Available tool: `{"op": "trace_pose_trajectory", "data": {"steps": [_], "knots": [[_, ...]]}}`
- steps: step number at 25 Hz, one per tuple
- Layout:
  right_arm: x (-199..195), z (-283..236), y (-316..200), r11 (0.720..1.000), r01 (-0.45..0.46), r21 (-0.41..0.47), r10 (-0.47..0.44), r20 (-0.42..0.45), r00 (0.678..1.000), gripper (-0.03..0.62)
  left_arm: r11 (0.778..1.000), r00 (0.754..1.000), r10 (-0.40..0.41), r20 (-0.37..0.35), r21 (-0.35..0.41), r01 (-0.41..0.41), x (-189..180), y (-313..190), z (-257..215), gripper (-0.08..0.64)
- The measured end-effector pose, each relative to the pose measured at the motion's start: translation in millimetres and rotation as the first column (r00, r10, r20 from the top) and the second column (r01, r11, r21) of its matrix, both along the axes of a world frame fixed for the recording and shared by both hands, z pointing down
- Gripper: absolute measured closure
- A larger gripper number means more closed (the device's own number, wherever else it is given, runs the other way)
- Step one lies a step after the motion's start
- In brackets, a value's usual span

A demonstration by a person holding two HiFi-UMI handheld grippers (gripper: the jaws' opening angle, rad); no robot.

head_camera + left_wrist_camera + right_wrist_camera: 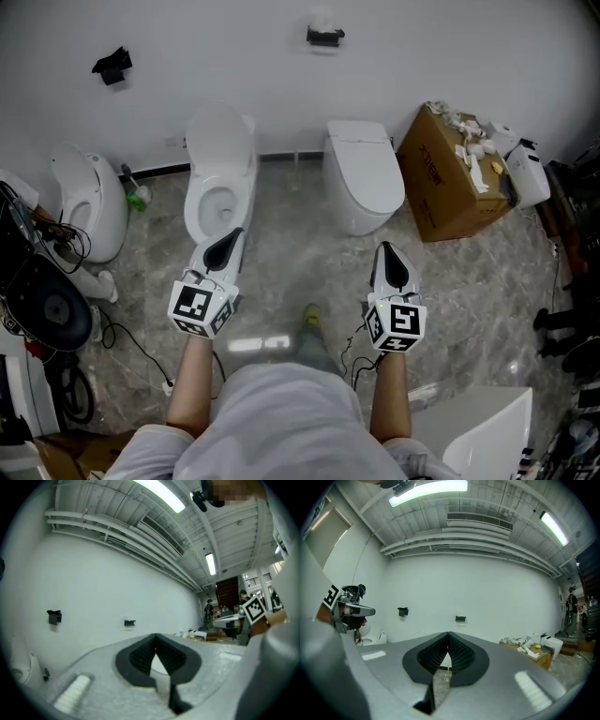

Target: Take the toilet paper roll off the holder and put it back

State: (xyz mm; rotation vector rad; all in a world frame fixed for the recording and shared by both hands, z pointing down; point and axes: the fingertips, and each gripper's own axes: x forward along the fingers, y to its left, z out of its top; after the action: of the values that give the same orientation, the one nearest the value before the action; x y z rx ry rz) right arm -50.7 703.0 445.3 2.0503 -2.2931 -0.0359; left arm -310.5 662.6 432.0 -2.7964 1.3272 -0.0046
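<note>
A workshop hall set up as a mock bathroom: three toilets [217,192] line a bare white wall [422,47] across the upper frame, a cardboard box [448,178] of scraps at upper right, tangled cables [42,244] at left, strip lights [429,489] and a ceiling vent [478,521] overhead.
</note>
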Motion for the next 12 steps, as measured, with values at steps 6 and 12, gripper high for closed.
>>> {"op": "trace_pose_trajectory", "data": {"steps": [6,12], "knots": [[16.5,12.3,-61.1,1.0,0.002,-0.002,-0.002,0.011,1.0,0.592,1.0,1.0,-0.013,0.007,-0.007,0.013,13.3,-56.7,11.0,0.56],[35.6,16.5,-146.2,1.0,0.019,-0.001,-0.019,0.011,1.0,0.592,0.999,0.999,-0.03,0.024,-0.017,0.03,32.9,-134.7,18.0,0.56]]}}
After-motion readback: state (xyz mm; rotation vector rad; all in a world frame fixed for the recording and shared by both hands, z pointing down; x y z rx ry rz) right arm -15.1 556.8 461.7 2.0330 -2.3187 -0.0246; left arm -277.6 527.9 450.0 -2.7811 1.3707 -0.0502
